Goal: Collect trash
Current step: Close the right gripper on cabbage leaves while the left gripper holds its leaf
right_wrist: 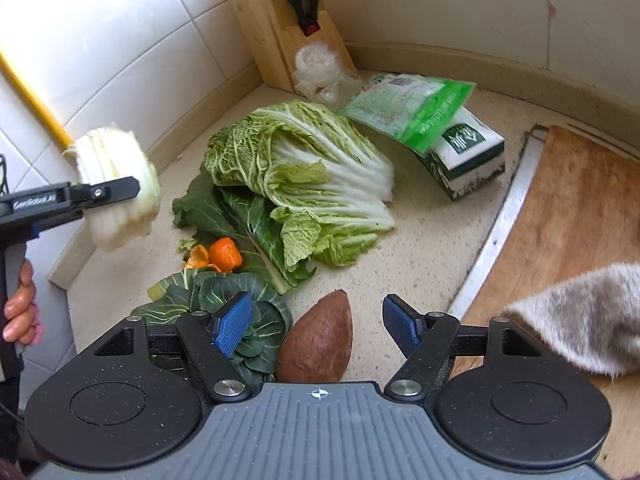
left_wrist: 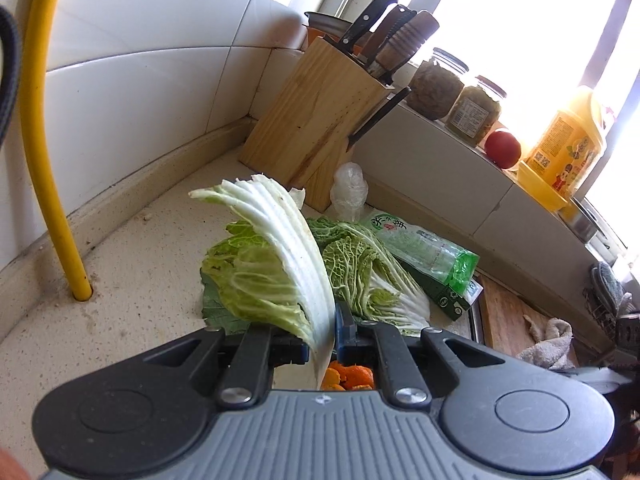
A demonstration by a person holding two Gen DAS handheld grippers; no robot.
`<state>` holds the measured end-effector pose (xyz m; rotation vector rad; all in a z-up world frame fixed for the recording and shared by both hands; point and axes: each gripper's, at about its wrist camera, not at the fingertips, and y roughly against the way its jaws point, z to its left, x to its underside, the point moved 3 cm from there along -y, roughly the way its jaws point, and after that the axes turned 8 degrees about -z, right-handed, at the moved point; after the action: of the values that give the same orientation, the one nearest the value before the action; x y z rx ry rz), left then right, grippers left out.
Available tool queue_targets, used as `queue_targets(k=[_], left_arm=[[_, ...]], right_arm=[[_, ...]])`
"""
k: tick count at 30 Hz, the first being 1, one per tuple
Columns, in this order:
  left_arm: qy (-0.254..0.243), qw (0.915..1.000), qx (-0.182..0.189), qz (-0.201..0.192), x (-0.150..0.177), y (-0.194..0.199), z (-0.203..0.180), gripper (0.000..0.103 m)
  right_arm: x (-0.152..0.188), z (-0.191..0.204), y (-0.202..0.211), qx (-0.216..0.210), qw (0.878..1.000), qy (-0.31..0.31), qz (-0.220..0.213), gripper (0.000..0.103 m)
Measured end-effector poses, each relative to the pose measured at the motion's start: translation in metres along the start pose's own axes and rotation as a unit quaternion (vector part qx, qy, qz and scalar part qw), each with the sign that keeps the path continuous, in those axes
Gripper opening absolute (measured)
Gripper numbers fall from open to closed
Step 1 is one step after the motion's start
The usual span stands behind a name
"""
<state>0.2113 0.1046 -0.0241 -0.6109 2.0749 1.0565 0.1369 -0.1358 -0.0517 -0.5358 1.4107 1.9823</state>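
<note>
Cabbage scraps (right_wrist: pixel 316 176) sprawl ahead of my right gripper (right_wrist: pixel 316 326), its jaws apart over the brown husk (right_wrist: pixel 318 340), whose long axis points away from me, while my left gripper (right_wrist: pixel 114 192) clamps a raised cabbage leaf (left_wrist: pixel 288 248).

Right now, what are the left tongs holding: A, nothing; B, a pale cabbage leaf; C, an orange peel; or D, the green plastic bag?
B: the left tongs are clamped on a pale cabbage leaf lifted off the counter, while the orange peel and green plastic bag lie on the countertop.
</note>
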Motion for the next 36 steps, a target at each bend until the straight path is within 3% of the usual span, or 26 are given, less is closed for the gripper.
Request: queue_targets(k=[12,20,31,36], left_arm=[[-0.005,0.9998,0.014,0.010,-0.006,-0.018,-0.001,0.010],[-0.002,0.9999,0.012,0.005,-0.015,-0.025,0.004,0.010],[0.006,0.9998,-0.009,0.015,-0.012,-0.031,0.014,0.010],[0.011,0.9996,-0.019,0.018,-0.011,-0.034,0.015,0.010]], right_arm=[[0.000,0.002,-0.010,0.009,1.000,0.011,0.018,0.076],[-0.033,-0.007,-0.012,0.023,0.999,0.007,-0.026,0.076],[-0.085,-0.005,-0.089,-0.021,0.996,0.078,-0.039,0.078],[-0.099,-0.003,-0.114,-0.049,0.992,0.109,-0.048,0.087]])
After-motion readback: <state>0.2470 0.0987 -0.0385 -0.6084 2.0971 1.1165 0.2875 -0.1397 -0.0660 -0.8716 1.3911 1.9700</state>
